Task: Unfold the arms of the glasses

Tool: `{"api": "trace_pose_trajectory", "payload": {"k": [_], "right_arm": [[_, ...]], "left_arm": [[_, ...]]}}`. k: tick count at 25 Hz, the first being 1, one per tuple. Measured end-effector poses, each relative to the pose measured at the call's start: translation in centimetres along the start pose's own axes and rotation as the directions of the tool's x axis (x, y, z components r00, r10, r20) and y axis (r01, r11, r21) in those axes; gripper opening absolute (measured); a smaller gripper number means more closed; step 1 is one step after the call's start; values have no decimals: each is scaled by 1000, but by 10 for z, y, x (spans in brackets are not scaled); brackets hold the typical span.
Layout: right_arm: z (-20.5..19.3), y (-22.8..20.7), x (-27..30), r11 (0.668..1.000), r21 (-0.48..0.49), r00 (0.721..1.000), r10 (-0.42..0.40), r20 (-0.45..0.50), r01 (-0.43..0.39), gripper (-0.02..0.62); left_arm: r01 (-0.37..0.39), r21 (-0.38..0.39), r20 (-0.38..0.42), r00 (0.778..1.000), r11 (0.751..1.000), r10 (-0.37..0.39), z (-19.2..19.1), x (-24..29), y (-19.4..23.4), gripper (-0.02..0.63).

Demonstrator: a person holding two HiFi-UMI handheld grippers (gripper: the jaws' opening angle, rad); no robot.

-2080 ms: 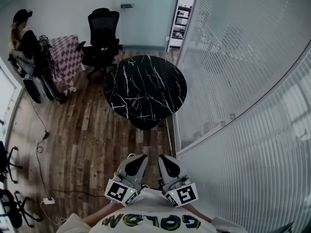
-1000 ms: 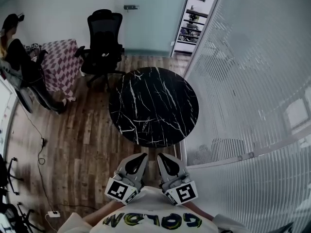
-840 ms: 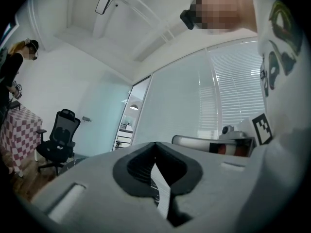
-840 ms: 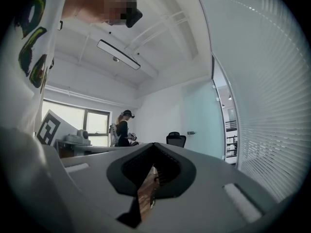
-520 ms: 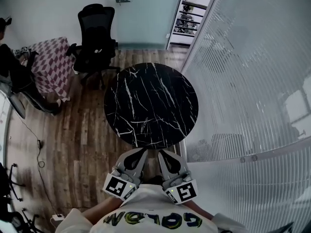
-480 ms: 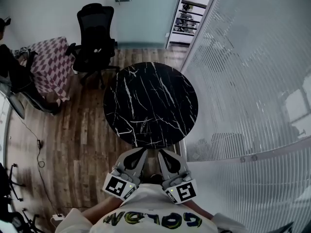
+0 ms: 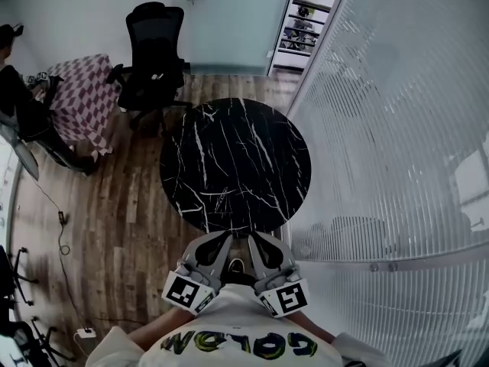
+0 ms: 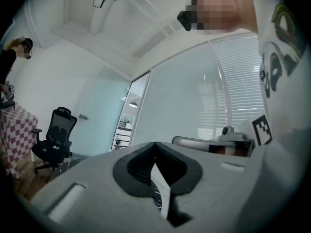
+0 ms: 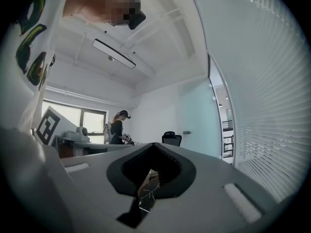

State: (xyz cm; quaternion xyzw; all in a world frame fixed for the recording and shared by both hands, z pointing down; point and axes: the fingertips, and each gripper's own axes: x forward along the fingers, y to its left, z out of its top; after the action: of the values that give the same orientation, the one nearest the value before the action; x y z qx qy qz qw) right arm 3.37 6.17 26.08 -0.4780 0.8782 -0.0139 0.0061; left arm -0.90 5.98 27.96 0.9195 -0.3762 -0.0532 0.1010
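Head view: round black marble table (image 7: 237,151) sits mid-frame on wood plank floor (image 7: 114,205), its near rim just ahead of both tools. Left gripper (image 7: 220,241) and right gripper (image 7: 257,240) are held side by side close to the person's chest, tips toward the table. Left gripper view shows its jaws pressed together with nothing between them (image 8: 156,147); right gripper view shows the same (image 9: 152,147), with only a sliver of veined tabletop visible through the notch behind the closed tips. Glasses cannot be made out; any frame on the tabletop is lost among the white veins. Glass wall with blinds (image 7: 382,128) runs along the table's right side, close to its edge. Black office chair (image 7: 157,48) stands beyond the far rim, with a checked-cloth table (image 7: 84,98) to its left and another person (image 7: 23,98) beside that. A cable (image 7: 61,228) trails across the floor at left.
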Motion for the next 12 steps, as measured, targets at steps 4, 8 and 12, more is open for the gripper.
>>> {"api": "trace_pose_trajectory", "payload": {"k": [4, 8, 12], "right_arm": [[3, -17, 1, 1000, -5, 1000, 28, -1, -28, 2], [-1, -31, 7, 999, 2, 999, 41, -4, -41, 2], [1, -35, 15, 999, -2, 999, 54, -7, -54, 2]], "left_arm": [[-17, 24, 15, 1000, 1000, 17, 7, 17, -4, 3], [-30, 24, 11, 1000, 999, 29, 4, 29, -4, 3], [-23, 24, -8, 1000, 999, 23, 1, 38, -1, 3]]}}
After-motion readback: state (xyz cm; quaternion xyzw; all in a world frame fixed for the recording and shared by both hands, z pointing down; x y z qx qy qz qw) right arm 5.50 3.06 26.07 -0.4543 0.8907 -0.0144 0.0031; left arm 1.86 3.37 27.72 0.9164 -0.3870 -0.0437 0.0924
